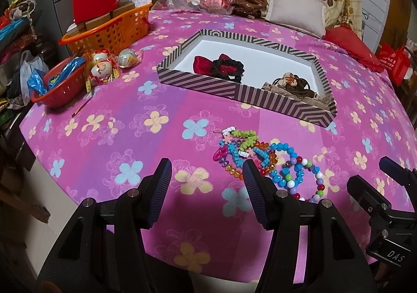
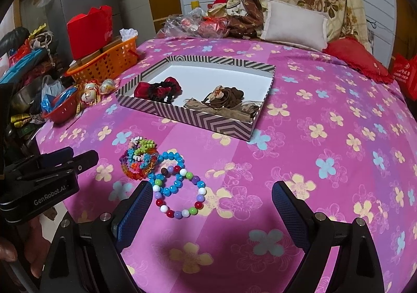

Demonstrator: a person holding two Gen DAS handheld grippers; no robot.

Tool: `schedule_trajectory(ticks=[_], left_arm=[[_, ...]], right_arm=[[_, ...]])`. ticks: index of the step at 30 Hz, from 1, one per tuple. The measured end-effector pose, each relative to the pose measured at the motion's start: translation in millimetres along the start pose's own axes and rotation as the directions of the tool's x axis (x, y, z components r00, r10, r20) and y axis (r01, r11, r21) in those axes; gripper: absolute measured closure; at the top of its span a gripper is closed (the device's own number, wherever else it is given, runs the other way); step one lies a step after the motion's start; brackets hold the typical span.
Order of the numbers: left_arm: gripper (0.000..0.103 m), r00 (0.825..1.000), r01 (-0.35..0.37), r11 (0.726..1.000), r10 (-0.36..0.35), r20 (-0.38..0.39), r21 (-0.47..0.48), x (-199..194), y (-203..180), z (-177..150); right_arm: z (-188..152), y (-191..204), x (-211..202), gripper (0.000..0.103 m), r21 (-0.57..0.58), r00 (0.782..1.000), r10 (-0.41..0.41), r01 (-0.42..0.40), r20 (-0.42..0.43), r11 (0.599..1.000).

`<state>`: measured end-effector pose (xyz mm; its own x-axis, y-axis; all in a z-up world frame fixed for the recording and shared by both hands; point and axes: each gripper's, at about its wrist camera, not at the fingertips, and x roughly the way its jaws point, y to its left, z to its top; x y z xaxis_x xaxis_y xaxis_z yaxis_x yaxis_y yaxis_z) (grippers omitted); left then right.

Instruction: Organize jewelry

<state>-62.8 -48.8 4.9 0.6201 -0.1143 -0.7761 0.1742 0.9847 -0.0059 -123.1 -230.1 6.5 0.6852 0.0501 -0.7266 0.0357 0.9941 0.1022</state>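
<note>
Both the left claw (image 1: 207,183) and right claw (image 2: 212,205) gape apart above bare bedspread (image 2: 325,188), bracelets (image 2: 166,173) near the striped box (image 2: 208,120)

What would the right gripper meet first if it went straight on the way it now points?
Probably the pink floral bedspread itself: the right gripper has open jaws aimed slightly downward, with the multicolored bead bracelet just left of centre. Depth is unclear.
</note>
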Motion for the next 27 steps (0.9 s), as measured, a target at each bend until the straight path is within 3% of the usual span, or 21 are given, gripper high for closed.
schedule_trajectory(ticks=[16,27], left_arm=[[0.047,0.997,0.042,0.997,-0.047,-0.069,-0.064,18.9,32.5,-1.3],[0.047,0.984,0.130,0.991,-0.132,-0.120,-0.028,36.9,26.3,3.4]], right_arm=[[-6.2,0.0,15.1,0.012,-0.021,0.999,0.027,-0.028,-0.046,0.999],[-8.3,3.6,23.8,0.012,-0.031,0.997,0.034,-0.036,-0.067,0.999]])
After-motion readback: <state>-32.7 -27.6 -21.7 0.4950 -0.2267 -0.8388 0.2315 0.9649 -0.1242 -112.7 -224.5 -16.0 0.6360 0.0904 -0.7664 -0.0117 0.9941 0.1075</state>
